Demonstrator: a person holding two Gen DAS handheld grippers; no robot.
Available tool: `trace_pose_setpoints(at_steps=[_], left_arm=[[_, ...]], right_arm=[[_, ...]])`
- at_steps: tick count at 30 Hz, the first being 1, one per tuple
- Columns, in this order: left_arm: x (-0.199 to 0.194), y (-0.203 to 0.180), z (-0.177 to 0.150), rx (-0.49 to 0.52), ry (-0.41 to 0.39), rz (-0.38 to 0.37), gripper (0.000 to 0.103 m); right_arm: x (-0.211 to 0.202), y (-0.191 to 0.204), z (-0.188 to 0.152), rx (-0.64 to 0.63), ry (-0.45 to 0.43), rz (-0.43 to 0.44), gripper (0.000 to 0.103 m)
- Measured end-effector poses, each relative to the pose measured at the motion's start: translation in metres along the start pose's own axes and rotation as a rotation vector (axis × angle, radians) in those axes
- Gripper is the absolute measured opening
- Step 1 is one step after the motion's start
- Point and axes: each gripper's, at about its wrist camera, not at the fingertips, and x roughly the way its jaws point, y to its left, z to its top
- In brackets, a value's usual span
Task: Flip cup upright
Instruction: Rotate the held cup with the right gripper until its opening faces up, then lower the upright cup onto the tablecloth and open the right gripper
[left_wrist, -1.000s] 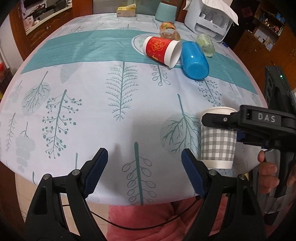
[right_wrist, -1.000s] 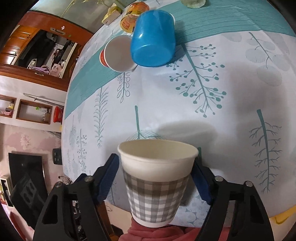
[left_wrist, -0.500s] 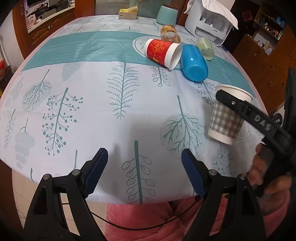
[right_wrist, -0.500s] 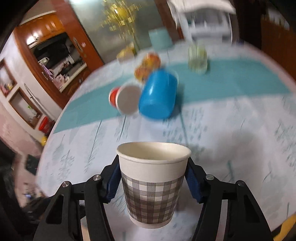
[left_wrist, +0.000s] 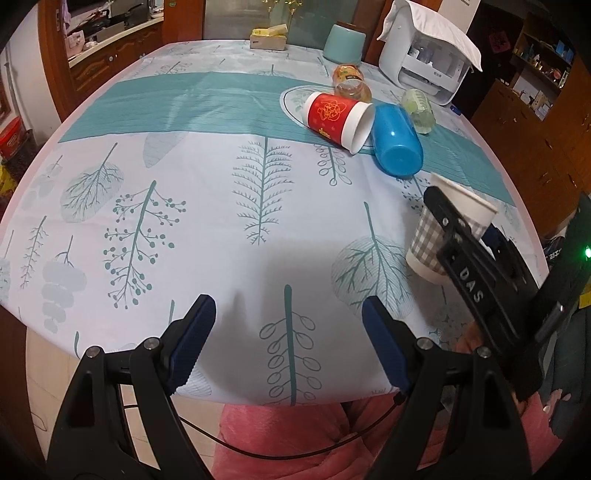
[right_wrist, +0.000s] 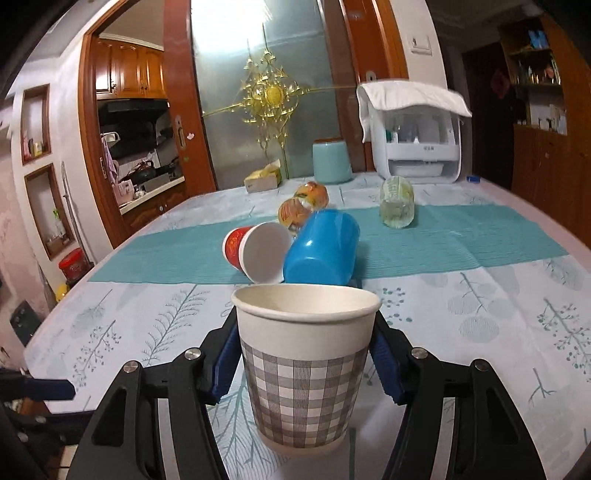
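Note:
My right gripper (right_wrist: 303, 365) is shut on a grey checked paper cup (right_wrist: 304, 376), mouth up, its base close above the tablecloth near the front right edge. In the left wrist view the same cup (left_wrist: 430, 240) leans a little in the right gripper (left_wrist: 461, 236). My left gripper (left_wrist: 288, 343) is open and empty above the table's front edge. A red paper cup (left_wrist: 338, 118) and a blue plastic cup (left_wrist: 397, 142) lie on their sides further back; both also show in the right wrist view, red cup (right_wrist: 255, 253), blue cup (right_wrist: 321, 253).
A glass jar (left_wrist: 417, 109) and two orange-printed jars (left_wrist: 349, 83) lie behind the cups. A white appliance (left_wrist: 424, 51), a teal canister (left_wrist: 343, 44) and a tissue box (left_wrist: 267, 37) stand at the back. The leaf-print tablecloth (left_wrist: 147, 206) covers the table.
My right gripper has swung the checked cup from hanging off the table's front right edge to over the table, level and low. The left gripper has stayed open in place.

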Motion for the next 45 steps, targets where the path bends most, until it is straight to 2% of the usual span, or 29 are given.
trace_pose_setpoints(at_steps=[5,9,13,15,16,17,22,25,29,35,37,39,42,45], left_arm=[[0.000,-0.004,-0.002,0.009,0.002,-0.007,0.080],[-0.002,-0.010,-0.004,0.026,-0.002,-0.012,0.080],[-0.008,-0.014,-0.006,0.035,-0.013,-0.018,0.080],[-0.013,-0.016,-0.007,0.043,-0.027,-0.012,0.080],[-0.015,-0.016,-0.008,0.046,-0.033,-0.008,0.080],[-0.017,-0.017,-0.010,0.049,-0.039,-0.001,0.080],[-0.017,-0.016,-0.016,0.043,-0.020,0.026,0.080],[-0.015,-0.016,-0.021,0.043,-0.010,0.047,0.080],[-0.011,-0.022,-0.024,0.054,0.015,0.078,0.080],[-0.005,-0.042,-0.023,0.086,0.091,0.113,0.080],[-0.006,-0.053,-0.023,0.111,0.092,0.144,0.087],[-0.010,-0.061,-0.021,0.119,0.079,0.149,0.091],[-0.020,-0.071,-0.018,0.109,0.056,0.145,0.103],[-0.034,-0.078,-0.013,0.113,0.028,0.147,0.103]], right_arm=[[-0.012,0.007,-0.007,-0.055,0.012,0.009,0.065],[-0.020,0.005,-0.012,-0.052,0.033,0.045,0.067],[-0.012,0.001,-0.019,0.008,0.150,0.095,0.068],[-0.008,-0.001,-0.022,0.024,0.192,0.099,0.075],[-0.006,-0.002,-0.024,0.029,0.214,0.100,0.085],[-0.005,-0.003,-0.026,0.035,0.233,0.102,0.090],[-0.004,-0.008,-0.033,0.018,0.331,0.092,0.098],[-0.007,-0.015,-0.040,0.009,0.413,0.081,0.100],[-0.023,-0.031,-0.047,0.012,0.473,0.066,0.102],[-0.050,-0.064,-0.046,0.065,0.590,0.030,0.103],[-0.058,-0.074,-0.042,0.093,0.625,0.025,0.103],[-0.066,-0.083,-0.037,0.134,0.657,0.033,0.103],[-0.077,-0.089,-0.025,0.163,0.669,0.047,0.103],[-0.092,-0.086,-0.007,0.162,0.640,0.075,0.103]])
